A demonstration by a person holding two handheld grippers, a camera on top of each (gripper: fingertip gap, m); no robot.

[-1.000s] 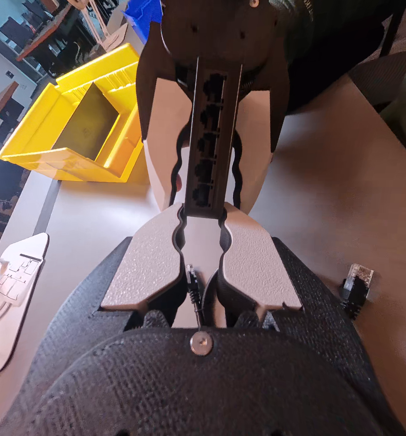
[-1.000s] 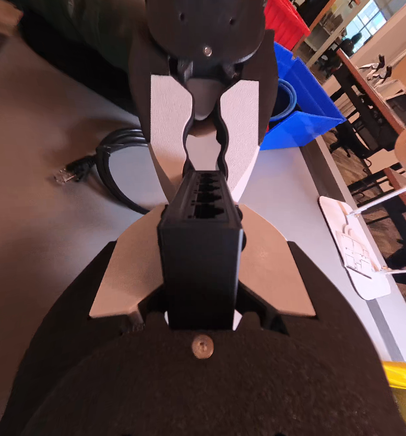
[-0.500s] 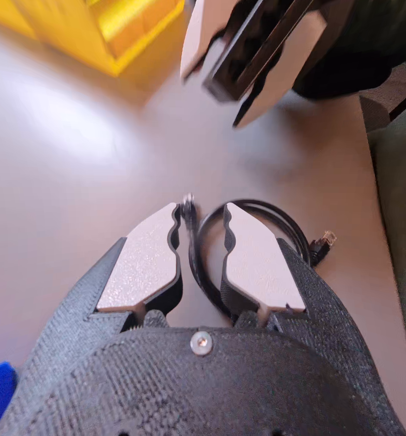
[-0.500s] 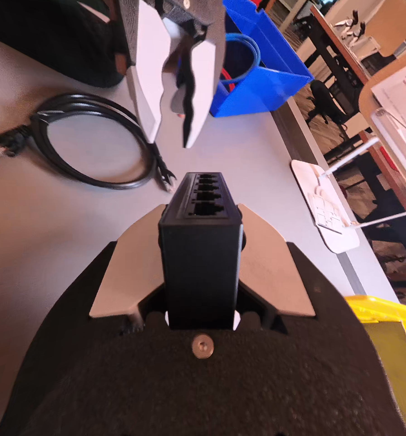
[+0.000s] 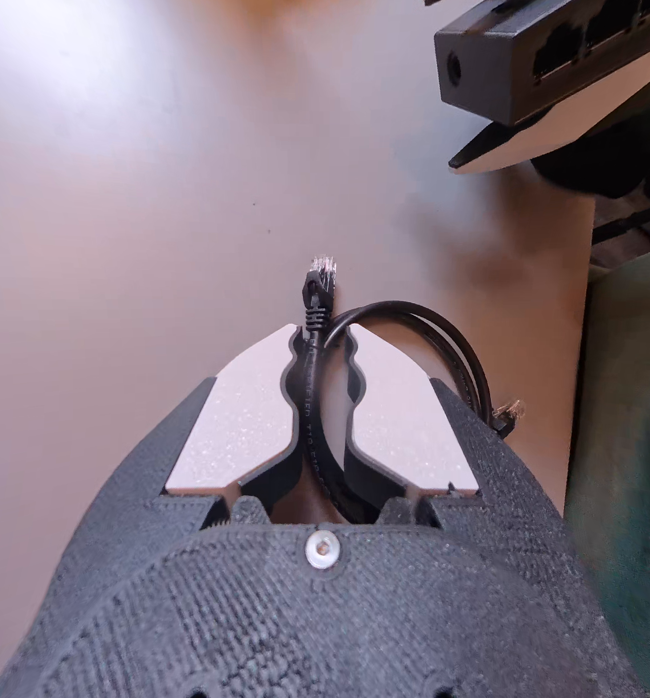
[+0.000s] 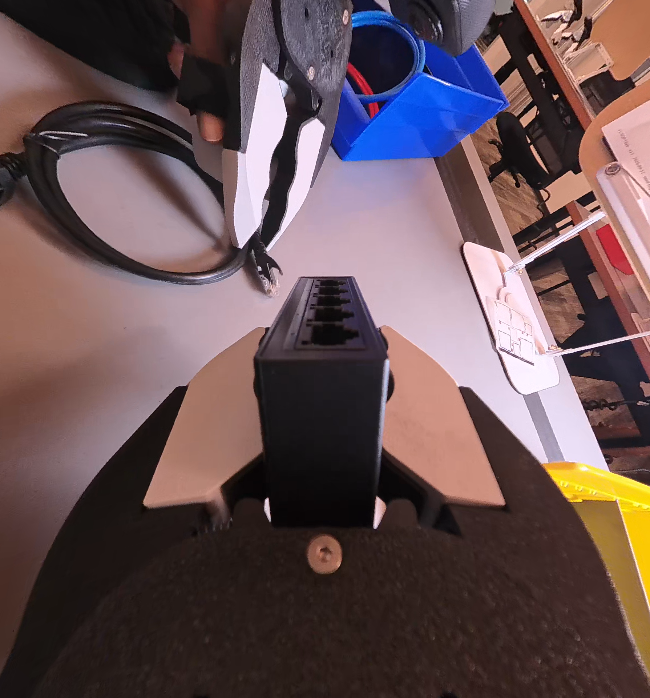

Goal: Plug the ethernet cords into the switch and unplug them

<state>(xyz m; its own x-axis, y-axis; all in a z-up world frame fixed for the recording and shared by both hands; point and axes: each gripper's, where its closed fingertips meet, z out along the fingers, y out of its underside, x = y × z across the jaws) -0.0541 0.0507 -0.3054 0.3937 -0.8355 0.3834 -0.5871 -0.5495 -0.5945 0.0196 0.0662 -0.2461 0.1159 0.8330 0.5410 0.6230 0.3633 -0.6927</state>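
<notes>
My right gripper (image 6: 321, 329) is shut on the black ethernet switch (image 6: 323, 396), held above the table with its row of empty ports facing away. The switch also shows at the top right of the left wrist view (image 5: 504, 64). A coiled black ethernet cord (image 6: 127, 260) lies on the table. My left gripper (image 5: 325, 332) is low over it, open, its jaws narrowed around the cord just behind one plug (image 5: 321, 275), with a gap still showing on the right side. In the right wrist view the left gripper (image 6: 255, 238) stands tip-down by that plug (image 6: 268, 281). The cord's other plug (image 5: 508, 411) lies to the right.
The grey table (image 5: 146, 189) ends at an edge on the right of the left wrist view. A blue bin (image 6: 421, 121) with coloured cords stands at the far edge. A yellow bin (image 6: 636, 536) is at the near right. A white card on a clear stand (image 6: 512, 332) sits near the table edge. About 10 centimetres separates my left fingertips from my right.
My left gripper has left the switch, dropped to the table and narrowed its jaws around the cord behind the plug. My right gripper keeps hold of the switch, now off to the side.
</notes>
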